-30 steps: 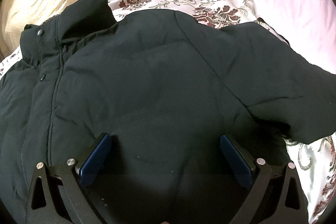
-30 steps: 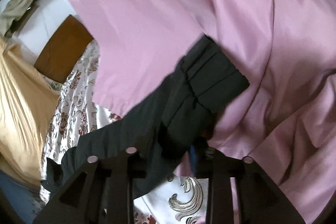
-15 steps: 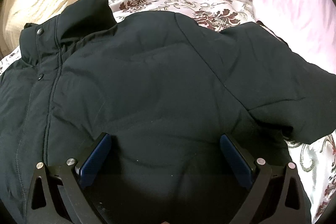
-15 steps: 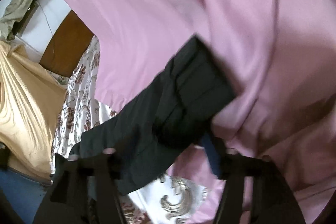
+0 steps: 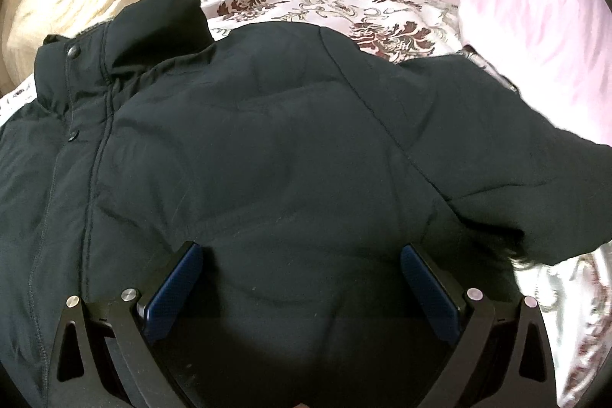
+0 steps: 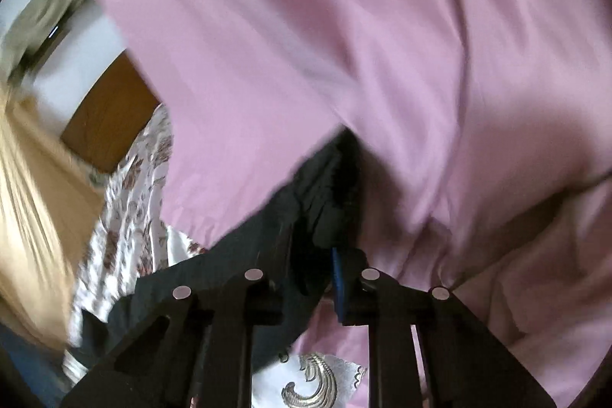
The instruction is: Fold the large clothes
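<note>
A black padded jacket (image 5: 267,148) lies spread on a bed with a floral bedspread (image 5: 344,6), collar toward the far left. The left tongs (image 5: 302,278) hover over its body, jaws wide apart, holding nothing. The sleeve (image 6: 306,201) runs off rightward against pink bedding (image 6: 382,44), and the right tongs (image 6: 313,278) are clamped on its cuff end. The right hand looks placed to fold the sleeve back leftward across the body.

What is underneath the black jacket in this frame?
The black jacket lies on a floral bedspread, which shows past its collar and beside the sleeve that the right gripper pinches. A pink quilt lies beyond that sleeve. Anything directly under the jacket's body is covered.
</note>
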Tool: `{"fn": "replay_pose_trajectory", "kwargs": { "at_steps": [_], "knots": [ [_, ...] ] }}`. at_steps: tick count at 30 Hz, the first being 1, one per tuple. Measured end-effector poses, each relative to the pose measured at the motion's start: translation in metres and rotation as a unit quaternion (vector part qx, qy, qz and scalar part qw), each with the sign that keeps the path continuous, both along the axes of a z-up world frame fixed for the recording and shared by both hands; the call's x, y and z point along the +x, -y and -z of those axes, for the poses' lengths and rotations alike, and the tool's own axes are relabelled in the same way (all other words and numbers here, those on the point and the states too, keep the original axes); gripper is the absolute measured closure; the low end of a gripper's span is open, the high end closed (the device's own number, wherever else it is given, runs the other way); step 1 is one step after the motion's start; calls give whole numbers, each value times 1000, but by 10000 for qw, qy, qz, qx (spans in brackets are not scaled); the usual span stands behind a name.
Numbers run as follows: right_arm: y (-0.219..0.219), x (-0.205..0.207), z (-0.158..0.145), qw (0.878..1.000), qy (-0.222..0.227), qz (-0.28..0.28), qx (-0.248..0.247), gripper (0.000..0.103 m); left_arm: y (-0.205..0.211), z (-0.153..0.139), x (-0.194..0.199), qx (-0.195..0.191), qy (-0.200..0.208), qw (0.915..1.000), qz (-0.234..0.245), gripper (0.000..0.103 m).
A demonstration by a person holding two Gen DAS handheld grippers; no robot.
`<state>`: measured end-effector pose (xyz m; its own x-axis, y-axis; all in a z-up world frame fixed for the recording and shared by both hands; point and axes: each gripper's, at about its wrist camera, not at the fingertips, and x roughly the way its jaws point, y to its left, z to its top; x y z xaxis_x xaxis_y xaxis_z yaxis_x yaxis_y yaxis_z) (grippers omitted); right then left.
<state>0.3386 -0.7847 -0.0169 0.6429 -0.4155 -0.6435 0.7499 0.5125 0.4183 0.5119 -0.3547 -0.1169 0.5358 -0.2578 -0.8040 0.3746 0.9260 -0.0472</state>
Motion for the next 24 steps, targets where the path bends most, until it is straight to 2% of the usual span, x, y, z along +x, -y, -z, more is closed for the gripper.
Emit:
{"fn": "replay_pose_trajectory", "kwargs": {
  "at_steps": [3,4,6,10,12,13,16,18,24],
  "knots": [
    [-40,9,-46,9959,60,-514,-737,89,-15,-15,-4,-60,-62,10000,29,0],
    [-64,13,-68,9908,129,-794,-1091,89,-22,-20,-6,-87,-112,9999,56,0],
    [-98,18,-97,9821,298,-1183,-1437,91,-42,-33,-10,-126,-214,9997,83,0],
    [-196,36,-149,9503,634,-2333,-1963,91,-91,-57,-15,-83,-238,9997,7,0],
    [-236,41,-162,9368,674,-2745,-2062,91,-125,-68,-17,13,-234,9996,-153,0],
    [-267,50,-166,9258,703,-3058,-2106,91,-141,-72,-18,76,-249,9994,-246,0],
    [-335,73,-164,9056,573,-3649,-2083,91,-189,-78,-17,202,-304,9980,-508,0],
    [-375,86,-156,8982,431,-3881,-2018,91,-227,-80,-15,182,-375,9965,-722,0],
    [-499,124,-93,8661,-216,-4693,-1707,91,-317,-74,-15,83,-470,9914,-1222,0]
  ]
}}
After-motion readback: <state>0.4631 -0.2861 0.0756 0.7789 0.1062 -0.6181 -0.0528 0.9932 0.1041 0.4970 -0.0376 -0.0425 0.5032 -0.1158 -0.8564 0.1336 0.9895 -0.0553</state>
